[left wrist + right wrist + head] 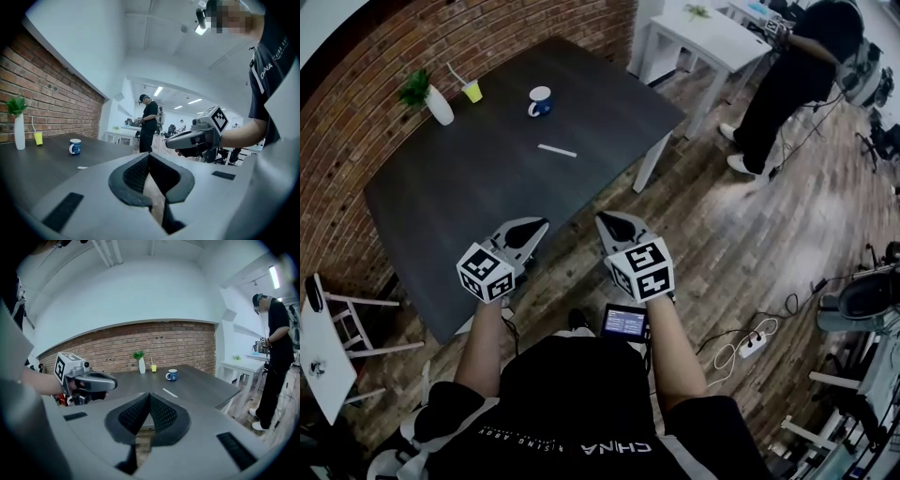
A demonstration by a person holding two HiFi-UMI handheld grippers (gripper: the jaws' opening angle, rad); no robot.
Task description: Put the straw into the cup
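Note:
A white straw (557,150) (169,393) (82,167) lies flat on the dark table (469,197), near its middle. Beyond it stands a blue and white mug (540,101) (172,375) (75,146). My left gripper (534,227) (149,155) hangs at the table's near edge, shut and empty. To its right, my right gripper (609,221) (149,394) is over the wooden floor just off the table, its jaws meeting at the tip with nothing between them. Both point toward the table, well short of the straw.
A small yellow cup with a straw in it (472,91) and a white vase with a plant (439,105) stand at the table's far left by the brick wall. A person (797,75) stands by a white table (712,37). A white chair (328,347) is at the left, a power strip (753,344) on the floor.

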